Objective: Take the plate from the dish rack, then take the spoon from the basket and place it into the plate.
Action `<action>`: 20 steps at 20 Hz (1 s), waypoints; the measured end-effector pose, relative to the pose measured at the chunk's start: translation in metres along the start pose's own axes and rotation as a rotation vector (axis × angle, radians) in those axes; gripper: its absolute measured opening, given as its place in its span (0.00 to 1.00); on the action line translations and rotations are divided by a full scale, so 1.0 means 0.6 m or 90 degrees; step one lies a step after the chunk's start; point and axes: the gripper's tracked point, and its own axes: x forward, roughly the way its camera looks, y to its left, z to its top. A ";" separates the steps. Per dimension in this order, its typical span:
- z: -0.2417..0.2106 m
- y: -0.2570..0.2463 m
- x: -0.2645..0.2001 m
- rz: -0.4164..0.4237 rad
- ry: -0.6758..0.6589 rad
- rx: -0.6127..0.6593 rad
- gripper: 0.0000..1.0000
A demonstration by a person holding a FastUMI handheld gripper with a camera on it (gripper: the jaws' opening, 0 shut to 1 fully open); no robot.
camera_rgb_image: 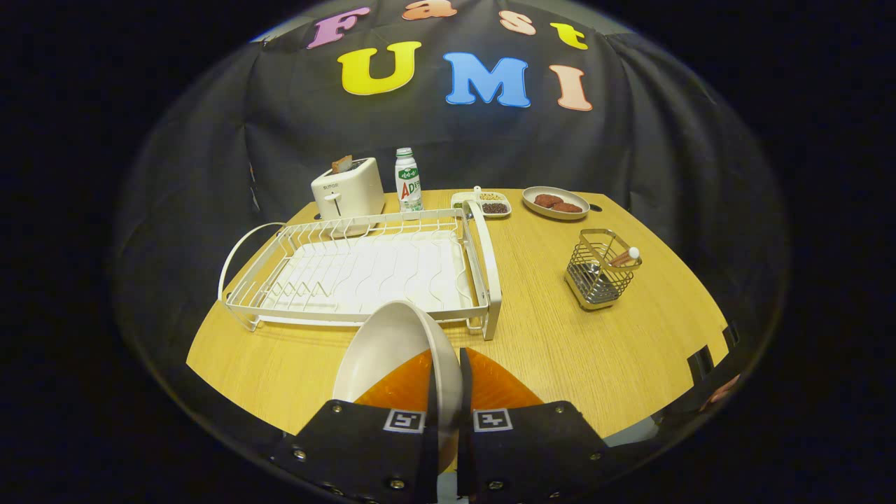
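1. On the wooden worktop (560, 350), in front of the emptied dish rack (364, 269): my claw (448, 392) is clamped on the rim of the pale plate (392, 350), one finger on each face, holding it on edge and tilted to the left.

2. The risk nearest my grip, as I judge it: the hold is on the rim alone, so the plate could pivot or slip out if I swing it quickly or tip it flat too fast.

3. The rack's near rail sits just beyond the plate, and a low sweep could clip it and jar the plate loose.

4. To the right, well apart from the rack, the wire basket (600, 269) holds the spoon (625, 256), which leans with its pale tip above the rim. The basket looks light, so a snagged pull could tip it or drag it. A plate set down too far off would make that carry longer.

5. Along the back, left to right: a white toaster (348, 192), a bottle (408, 180), a small divided dish (483, 203) and an oval plate of brown patties (556, 203), all clear of my likely path.

6. The worktop is smooth, light wood with a rounded edge, open between rack and basket, and a hard landing there could chip the plate. Black cloth walls the booth behind, under dim light.
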 end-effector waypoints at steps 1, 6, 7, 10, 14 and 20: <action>-0.006 -0.002 0.005 0.003 0.006 0.012 0.12; -0.038 -0.016 0.039 -0.001 0.034 0.048 0.12; -0.038 -0.022 0.044 -0.004 0.037 0.047 0.12; -0.041 -0.041 0.048 -0.026 0.043 0.034 0.13; -0.014 -0.076 0.041 -0.068 0.024 0.027 0.14; 0.065 -0.168 0.012 -0.180 -0.023 -0.001 0.13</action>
